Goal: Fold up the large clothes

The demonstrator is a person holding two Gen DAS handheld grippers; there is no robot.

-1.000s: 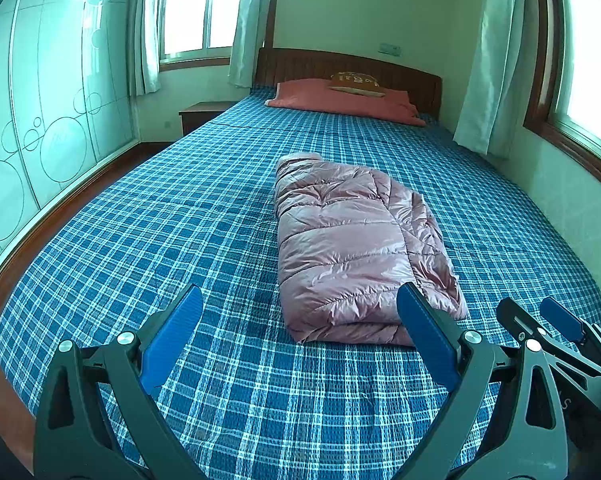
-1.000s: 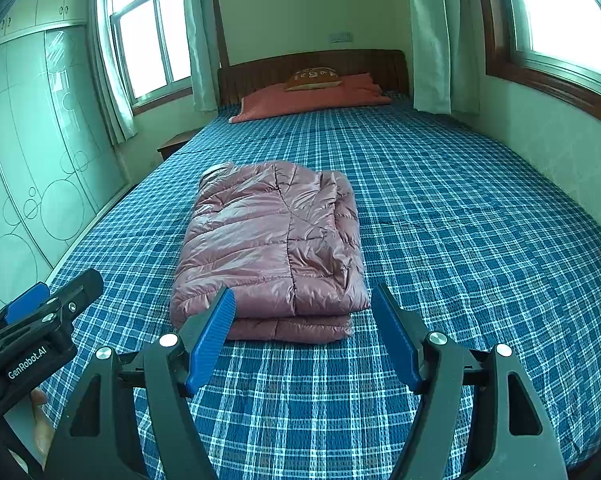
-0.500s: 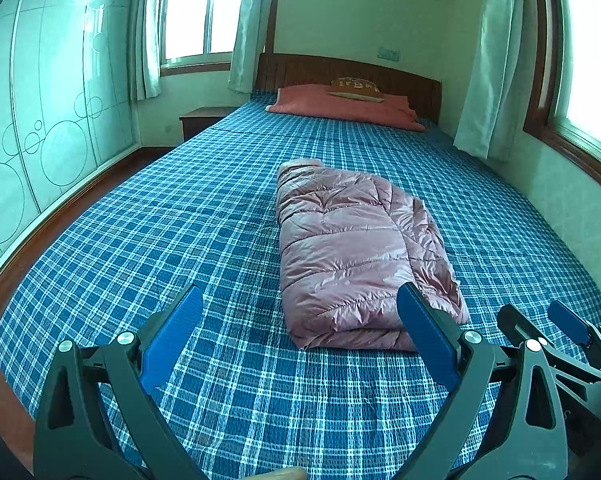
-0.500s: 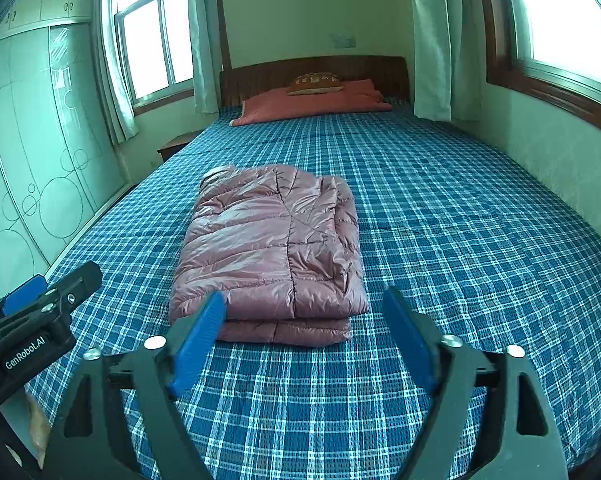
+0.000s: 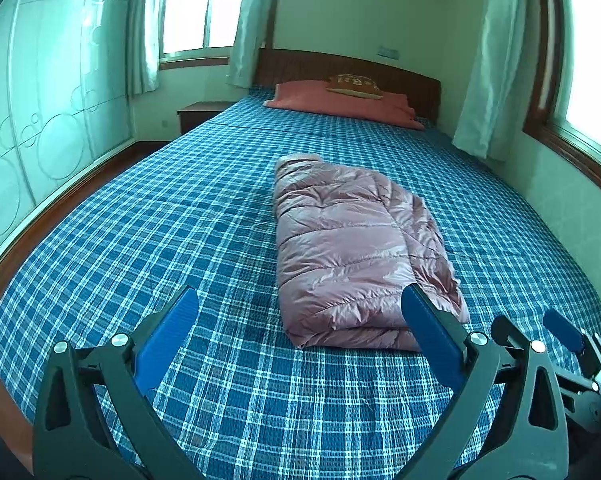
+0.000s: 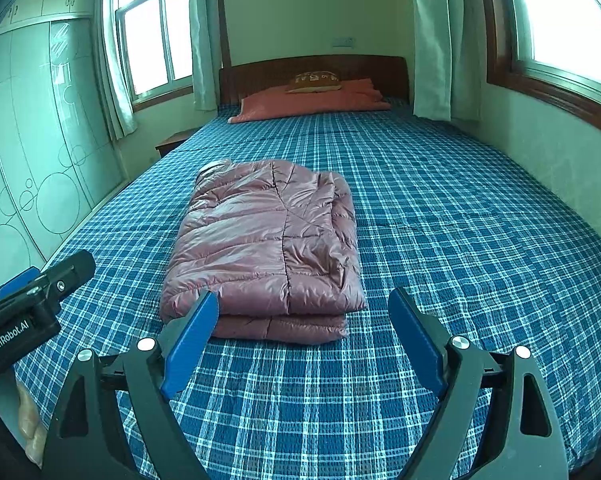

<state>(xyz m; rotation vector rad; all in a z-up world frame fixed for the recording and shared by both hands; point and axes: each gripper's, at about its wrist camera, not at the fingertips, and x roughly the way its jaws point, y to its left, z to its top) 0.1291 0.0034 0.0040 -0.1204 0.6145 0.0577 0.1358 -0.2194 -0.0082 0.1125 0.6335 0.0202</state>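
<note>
Both grippers have drawn back toward the foot of the bed (image 5: pixel 148 216) over the last second: the jacket (image 5: pixel 352 248) sits a little farther up in each wrist view than it did, and nothing about its shape has shifted. It lies as a neat stacked bundle, 2 layers showing at its near edge, in the middle of the bed. I judge the fold finished and the hands retreating.

Left gripper (image 5: pixel 298 334) is spread wide and holds nothing; right gripper (image 6: pixel 304 334) is equally wide and empty, just beside it.

Bare plaid surrounds the jacket on every side. A wardrobe (image 5: pixel 32 128) lines the left, a wall (image 6: pixel 560 168) runs close along the right, and the pillow (image 6: pixel 312 102) lies well apart at the headboard.
</note>
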